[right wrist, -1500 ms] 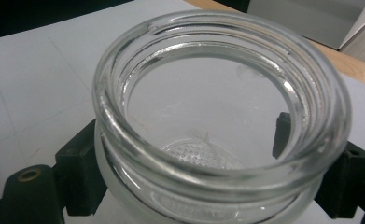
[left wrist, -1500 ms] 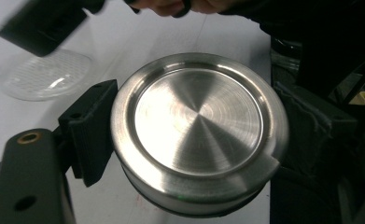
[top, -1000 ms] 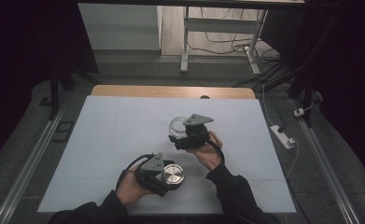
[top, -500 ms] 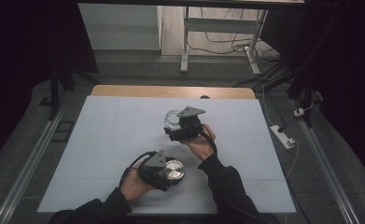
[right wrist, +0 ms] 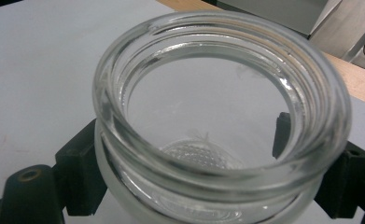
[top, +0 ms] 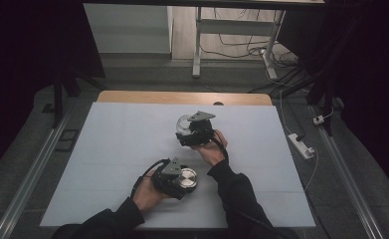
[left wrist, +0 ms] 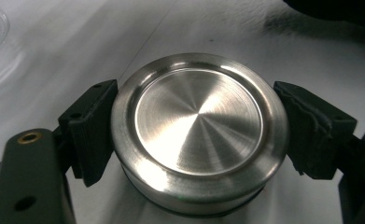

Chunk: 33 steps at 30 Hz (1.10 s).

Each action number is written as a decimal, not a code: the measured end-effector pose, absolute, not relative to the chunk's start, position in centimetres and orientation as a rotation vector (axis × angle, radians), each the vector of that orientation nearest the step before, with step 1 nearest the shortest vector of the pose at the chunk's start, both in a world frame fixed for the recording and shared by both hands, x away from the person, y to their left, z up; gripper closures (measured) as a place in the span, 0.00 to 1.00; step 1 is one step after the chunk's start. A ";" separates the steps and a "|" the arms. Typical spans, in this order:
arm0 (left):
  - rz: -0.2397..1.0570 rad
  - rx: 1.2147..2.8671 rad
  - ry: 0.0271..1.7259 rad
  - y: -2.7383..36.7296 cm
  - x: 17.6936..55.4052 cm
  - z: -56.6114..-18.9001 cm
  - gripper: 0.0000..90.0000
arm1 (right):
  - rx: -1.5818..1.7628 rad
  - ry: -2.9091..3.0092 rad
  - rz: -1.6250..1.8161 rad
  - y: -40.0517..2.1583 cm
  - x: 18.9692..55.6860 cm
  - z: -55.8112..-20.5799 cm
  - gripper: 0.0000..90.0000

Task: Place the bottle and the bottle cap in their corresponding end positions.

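The left gripper point(top: 174, 175) clamped a steel lid point(left wrist: 199, 133) by its sides, low over the white table point(top: 107, 149). The right gripper point(top: 196, 130) squeezed an open glass jar point(right wrist: 217, 126) further back, probably upright, perhaps so the lid could be screwed on.

A wooden table point(top: 132, 96) carries a pale grey-white rectangular mat point(top: 107, 164) covering all but its far edge.

Silver brushed-metal lid point(left wrist: 199, 135) (concentric sheen), clear glass jar point(right wrist: 222, 116), white table point(top: 122, 149)
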<state>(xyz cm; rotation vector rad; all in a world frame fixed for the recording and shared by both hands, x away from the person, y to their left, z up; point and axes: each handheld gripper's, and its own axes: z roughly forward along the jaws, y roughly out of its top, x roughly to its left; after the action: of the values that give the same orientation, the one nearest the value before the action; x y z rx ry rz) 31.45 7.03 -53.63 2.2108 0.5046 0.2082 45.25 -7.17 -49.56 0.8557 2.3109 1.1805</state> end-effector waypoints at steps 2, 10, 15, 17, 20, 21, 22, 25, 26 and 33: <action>0.208 2.220 0.510 6.9 31.6 -53.7 0.22 | 0.857 2.310 1.168 -7.1 45.3 -49.8 0.17; 0.210 2.273 0.521 6.5 31.7 -54.0 0.22 | 0.877 2.313 1.146 -7.2 45.5 -50.7 0.17; 0.214 2.332 0.521 6.1 31.8 -54.2 0.22 | 0.869 2.313 1.140 -7.1 45.3 -51.1 0.16; 0.206 2.336 0.526 6.0 31.9 -54.2 0.22 | 0.886 2.315 1.151 -7.2 45.4 -51.2 0.16; 0.180 2.336 0.535 6.1 32.1 -54.2 0.21 | 0.903 2.326 1.169 -7.5 45.6 -51.3 0.16; 0.180 2.336 0.535 6.1 32.1 -54.2 0.21 | 0.899 2.326 1.160 -7.4 45.5 -51.2 0.16; 0.179 2.338 0.534 6.1 32.1 -54.2 0.21 | 0.910 2.324 1.157 -7.4 45.5 -51.2 0.16; 0.177 2.337 0.535 6.0 32.1 -54.2 0.21 | 0.932 2.332 1.155 -7.4 45.6 -51.2 0.16; 0.176 2.337 0.534 6.0 32.1 -54.2 0.21 | 0.934 2.334 1.151 -7.3 45.6 -51.2 0.15; 0.165 2.340 0.539 6.0 32.1 -54.2 0.15 | 0.936 2.377 1.128 -6.9 45.6 -51.5 0.03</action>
<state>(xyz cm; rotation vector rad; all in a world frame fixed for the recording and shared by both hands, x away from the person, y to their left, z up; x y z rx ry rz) 32.14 6.01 -54.21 2.3404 0.5387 0.1651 45.56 -6.94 -51.51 0.9359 2.3772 1.1284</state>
